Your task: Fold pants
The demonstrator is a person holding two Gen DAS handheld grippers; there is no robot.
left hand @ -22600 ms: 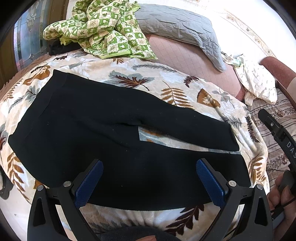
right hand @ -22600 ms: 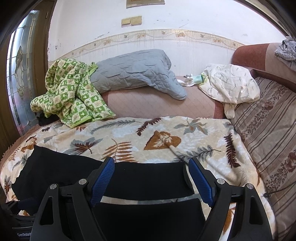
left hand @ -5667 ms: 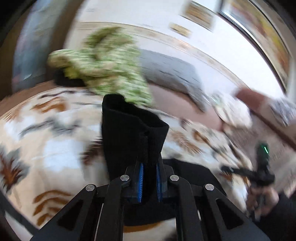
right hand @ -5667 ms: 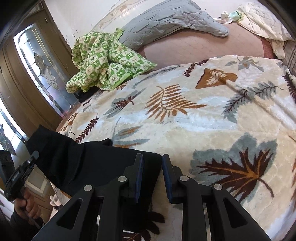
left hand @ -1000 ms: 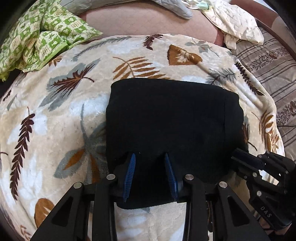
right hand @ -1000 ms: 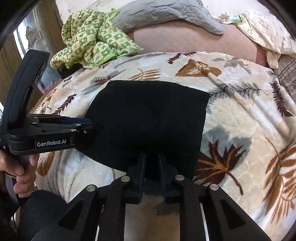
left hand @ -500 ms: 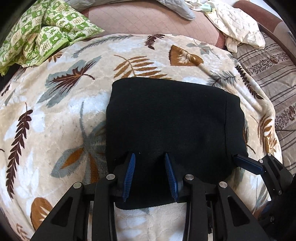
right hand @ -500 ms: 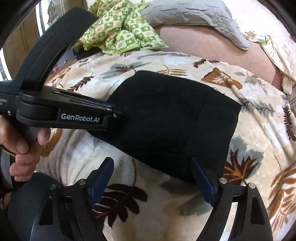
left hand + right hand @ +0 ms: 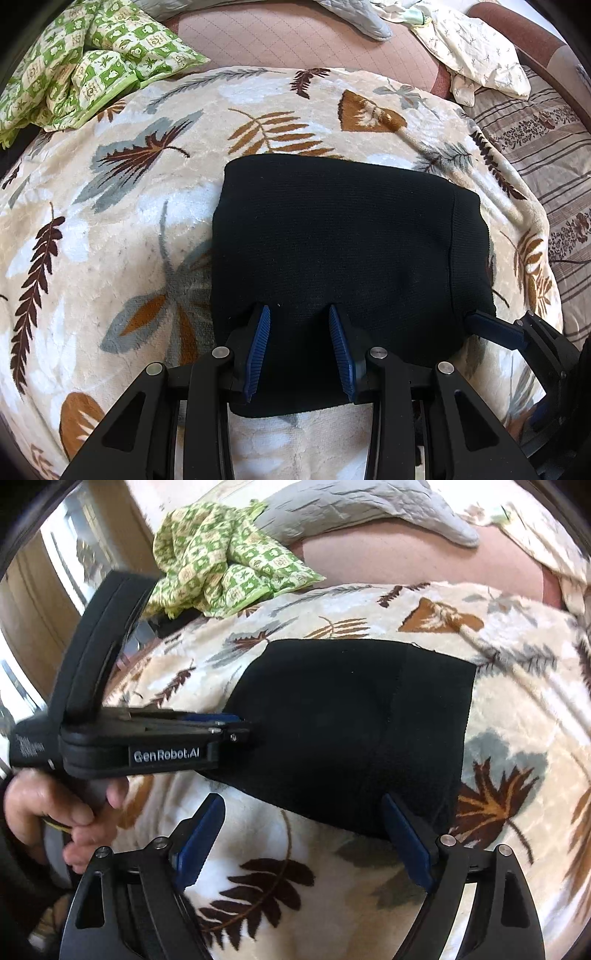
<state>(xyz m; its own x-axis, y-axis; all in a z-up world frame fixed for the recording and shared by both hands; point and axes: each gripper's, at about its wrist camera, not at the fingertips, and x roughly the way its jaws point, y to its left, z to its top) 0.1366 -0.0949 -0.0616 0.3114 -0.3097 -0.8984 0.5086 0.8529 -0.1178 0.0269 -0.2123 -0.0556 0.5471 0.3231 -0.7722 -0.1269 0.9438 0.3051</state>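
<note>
The black pants (image 9: 332, 240) lie folded into a compact rectangle on the leaf-patterned blanket (image 9: 110, 240). My left gripper (image 9: 297, 310) points steeply down at their near part. It is partly open, its blue tips rest on the fabric and nothing is clamped between the pads. From the right wrist view the left gripper (image 9: 240, 727) shows side-on at the left edge of the pants (image 9: 351, 720). My right gripper (image 9: 302, 799) is wide and its jaws are still opening. The pants' near edge lies just past its tips, untouched by the pads. One right finger (image 9: 495, 330) shows at the pants' right corner.
A green checked cloth (image 9: 85, 74) is heaped at the back left. A grey quilted pillow (image 9: 351, 509) and a cream cloth (image 9: 476, 51) lie along the back. A striped cover (image 9: 546, 147) borders the blanket on the right. A hand (image 9: 44, 808) grips the left gripper's handle.
The right gripper, shut on the pants' near edge a second ago, has let go and opened wide, drawing back slightly. The left gripper and the pants have stayed put.
</note>
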